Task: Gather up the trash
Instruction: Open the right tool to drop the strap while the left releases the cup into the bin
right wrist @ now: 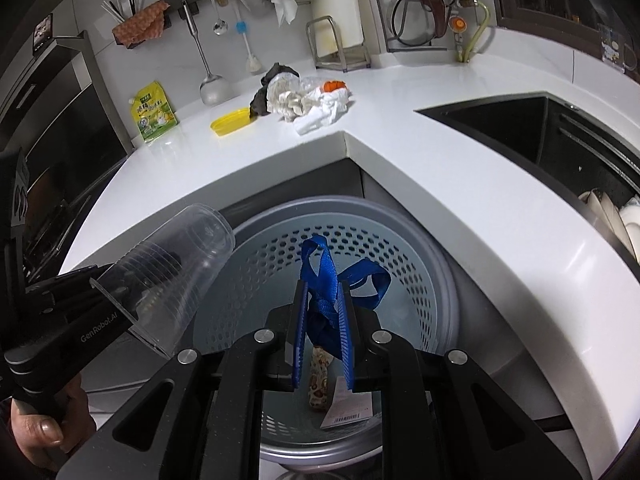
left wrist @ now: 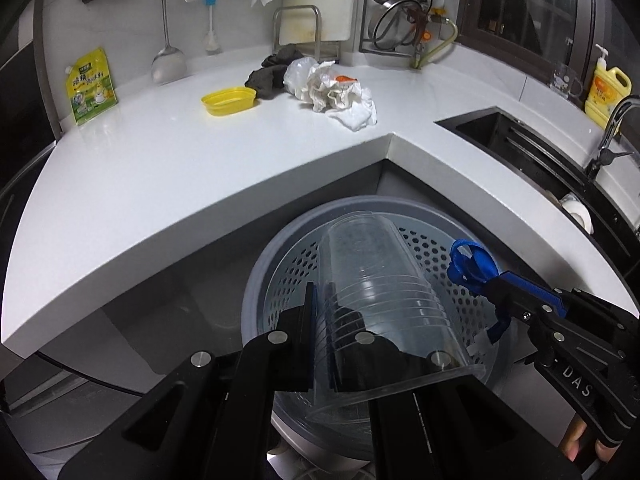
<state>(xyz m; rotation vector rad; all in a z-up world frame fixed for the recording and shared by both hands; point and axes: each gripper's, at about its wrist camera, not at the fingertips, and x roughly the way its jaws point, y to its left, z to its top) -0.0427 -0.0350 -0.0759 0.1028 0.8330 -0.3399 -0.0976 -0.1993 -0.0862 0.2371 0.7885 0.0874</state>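
Observation:
My left gripper is shut on the wall of a clear plastic cup, held tilted over the grey perforated trash bin; the cup also shows in the right wrist view. My right gripper is shut on a blue ribbon strap, held above the bin; the strap also shows in the left wrist view. Inside the bin lie a patterned wrapper and a white barcode tag. On the white counter lie crumpled white paper and plastic, a dark rag and a yellow lid.
A green-yellow pouch leans on the wall at left. A ladle and utensils hang behind. The black sink with dishes is at right, with a yellow soap bottle and a dish rack behind it.

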